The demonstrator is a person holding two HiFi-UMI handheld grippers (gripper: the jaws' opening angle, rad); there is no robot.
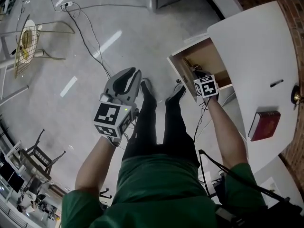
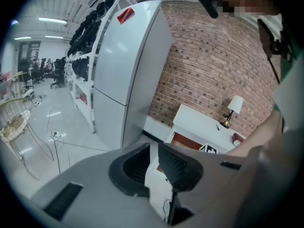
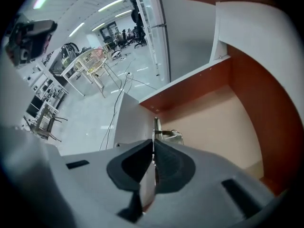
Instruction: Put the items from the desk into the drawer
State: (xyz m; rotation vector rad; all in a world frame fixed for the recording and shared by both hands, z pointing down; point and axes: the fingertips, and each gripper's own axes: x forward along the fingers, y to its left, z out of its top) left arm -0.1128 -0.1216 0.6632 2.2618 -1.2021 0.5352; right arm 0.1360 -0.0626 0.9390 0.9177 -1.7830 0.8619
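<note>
Two tools: left tool [image 2: 153, 148] spread; right tool [image 3: 153, 146] pinching metal item [image 3: 164, 135] at drawer [image 3: 190, 87]; white desk [image 1: 256, 46], brick wall [image 2: 209, 61].

The left gripper [image 2: 153, 151] and right gripper [image 3: 153, 148] have light-grey moulded shells with black ribbed pads [image 2: 178, 165] on the jaws. Behind the jaws, each carries a cube [image 1: 113, 119] of black-and-white square markers (a green light [image 1: 126, 109] glows on the left one). Clothing: green short-sleeved top [image 1: 161, 189], black trousers [image 1: 164, 127].

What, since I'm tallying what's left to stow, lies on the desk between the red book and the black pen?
Nothing: the head view shows bare white desk top between the red book and the black pen.
</note>
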